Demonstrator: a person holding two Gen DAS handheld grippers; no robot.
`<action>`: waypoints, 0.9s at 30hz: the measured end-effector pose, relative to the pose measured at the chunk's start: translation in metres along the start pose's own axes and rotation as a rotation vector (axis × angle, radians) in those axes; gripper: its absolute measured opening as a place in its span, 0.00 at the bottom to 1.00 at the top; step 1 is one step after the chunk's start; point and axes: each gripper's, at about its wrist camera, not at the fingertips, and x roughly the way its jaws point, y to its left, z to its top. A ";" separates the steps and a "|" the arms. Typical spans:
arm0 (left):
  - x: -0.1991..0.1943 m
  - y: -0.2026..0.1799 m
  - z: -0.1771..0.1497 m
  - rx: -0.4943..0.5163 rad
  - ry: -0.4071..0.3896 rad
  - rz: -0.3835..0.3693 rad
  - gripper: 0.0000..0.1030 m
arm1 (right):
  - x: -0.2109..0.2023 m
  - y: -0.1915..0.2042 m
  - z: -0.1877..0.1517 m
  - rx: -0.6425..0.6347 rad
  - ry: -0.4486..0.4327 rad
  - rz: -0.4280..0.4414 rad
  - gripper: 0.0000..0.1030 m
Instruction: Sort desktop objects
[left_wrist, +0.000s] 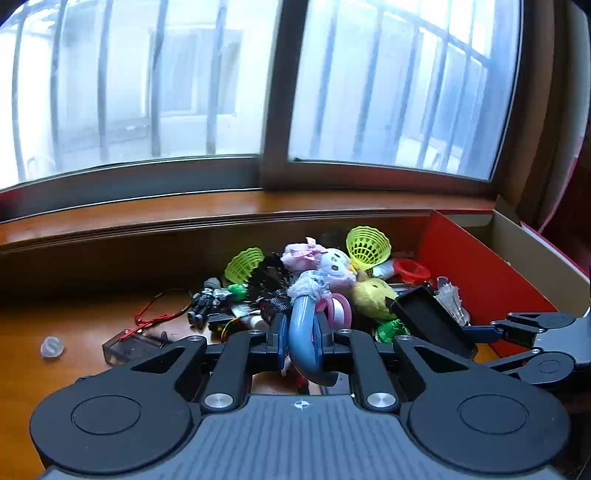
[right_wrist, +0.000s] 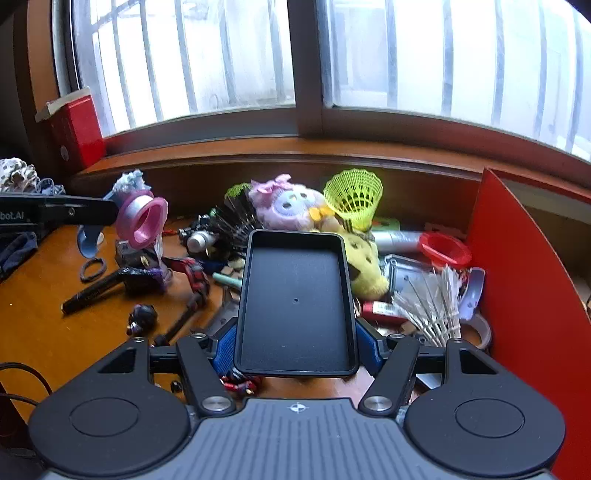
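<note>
My left gripper (left_wrist: 301, 332) is shut on a blue curved plastic toy with pink rings and a fluffy end (left_wrist: 303, 325), held above the desk; it also shows at the left of the right wrist view (right_wrist: 142, 218). My right gripper (right_wrist: 295, 347) is shut on a shallow black rectangular tray (right_wrist: 295, 299), held over the clutter pile; the tray also shows in the left wrist view (left_wrist: 430, 317). The pile holds a pink plush owl (right_wrist: 286, 203), a yellow plush (right_wrist: 364, 266), green shuttlecocks (right_wrist: 352, 195) and a white feather shuttlecock (right_wrist: 434, 306).
A red cardboard box (right_wrist: 517, 280) stands open at the right. A wooden window ledge (left_wrist: 221, 218) runs along the back. A black marker (right_wrist: 92, 291), hair tie (right_wrist: 92, 269), red cup (right_wrist: 445, 251), robot figure (left_wrist: 205, 301) and clear case (left_wrist: 127, 345) lie on the wooden desk (right_wrist: 44, 332).
</note>
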 end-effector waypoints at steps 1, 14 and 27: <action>0.002 -0.001 0.000 0.002 0.003 -0.004 0.16 | 0.002 -0.001 -0.002 0.000 0.013 -0.005 0.65; 0.030 0.008 -0.023 -0.055 0.126 -0.036 0.16 | 0.010 0.019 -0.003 -0.104 0.040 0.036 0.71; 0.012 0.008 -0.031 -0.041 0.119 -0.077 0.16 | 0.041 0.085 0.023 -0.390 -0.082 0.261 0.68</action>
